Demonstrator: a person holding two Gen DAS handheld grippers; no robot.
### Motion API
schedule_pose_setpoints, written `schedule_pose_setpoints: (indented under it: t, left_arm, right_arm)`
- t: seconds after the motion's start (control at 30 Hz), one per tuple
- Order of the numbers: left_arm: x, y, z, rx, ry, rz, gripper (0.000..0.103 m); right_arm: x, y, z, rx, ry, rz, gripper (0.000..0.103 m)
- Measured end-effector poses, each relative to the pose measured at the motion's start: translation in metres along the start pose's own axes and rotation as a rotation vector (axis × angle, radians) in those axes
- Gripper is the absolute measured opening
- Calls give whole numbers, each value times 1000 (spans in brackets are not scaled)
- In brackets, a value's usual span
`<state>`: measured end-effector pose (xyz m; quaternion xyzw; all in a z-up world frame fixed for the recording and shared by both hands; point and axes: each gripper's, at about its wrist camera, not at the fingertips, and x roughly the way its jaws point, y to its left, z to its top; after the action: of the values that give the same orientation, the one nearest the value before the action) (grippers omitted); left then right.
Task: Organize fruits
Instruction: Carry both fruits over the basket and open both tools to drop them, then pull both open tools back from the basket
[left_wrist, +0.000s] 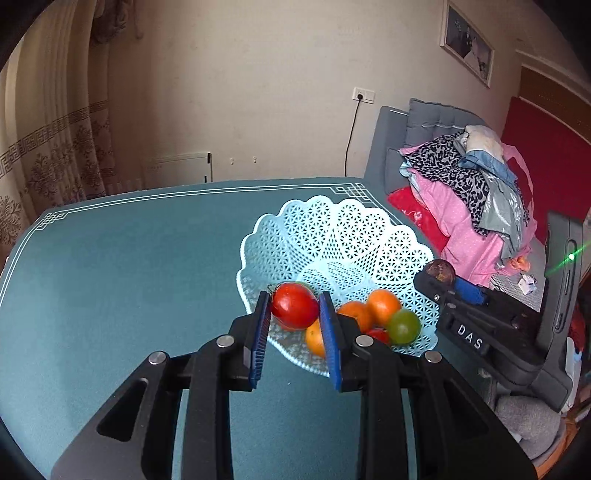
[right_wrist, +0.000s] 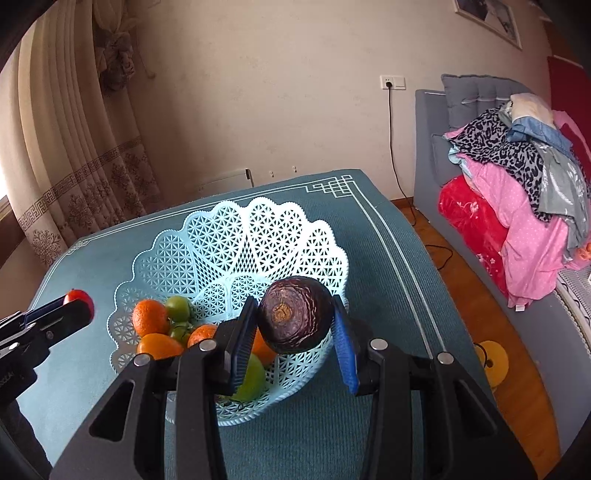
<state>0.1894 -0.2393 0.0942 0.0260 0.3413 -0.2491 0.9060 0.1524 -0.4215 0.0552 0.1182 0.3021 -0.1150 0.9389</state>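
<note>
The left claw (left_wrist: 295, 314) is pinching a red tomato (left_wrist: 294, 311) between its blue pads, holding it over the near rim of the pale blue lattice basket (left_wrist: 334, 236), which sits on the teal-covered bench (left_wrist: 129, 266). The right claw (right_wrist: 295, 325) grips a dark purple, wrinkled round fruit (right_wrist: 293, 314) above the basket's near right side, both pads pressed against it. Inside the basket lie several oranges, one of them (right_wrist: 149, 317) near the left wall, and green fruits, one (right_wrist: 178, 307) just beside that orange and a larger one (right_wrist: 253, 376) low against the near wall, partly hidden behind the right claw's left finger. From the right wrist view the left claw shows at the left edge, the tomato peeking past its tip. Beyond the bench stands a grey sofa (right_wrist: 428, 155) heaped with clothes (right_wrist: 524, 192).
</note>
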Motion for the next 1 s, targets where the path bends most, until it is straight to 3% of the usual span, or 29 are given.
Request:
schedule_pose_setpoints:
  t: [0.27,0.3,0.33,0.47,0.6,0.77,0.87,1.0]
  left_arm:
    - [31,-16,17,31,17,-25,30]
    - [32,-15,18,24,18,-22,39]
    - [31,-13,19,13,13,-12,56]
    - [23,-4,17,3,-8,36,60]
    - [6,0,7,17,-41,88,82]
    - [-18,8,-10,11,-59,137,87]
    - [-35,12,-20,-1,-64,175,96]
    - [-58,17,-31,-6,-92,200,97]
  right_arm:
    - [-4,-6,3,27,-22,6,41]
    - [-5,-7,3,30,-24,8,41]
    - [-5,-9,3,33,-27,8,41]
    - [-9,-9,2,42,-34,15,41]
    - [-13,-3,-3,30,-32,19,41]
    - [-28,8,-11,1,-40,9,51]
    - [-38,14,-14,-10,-39,6,51]
    - [-56,24,-18,-26,-56,0,60]
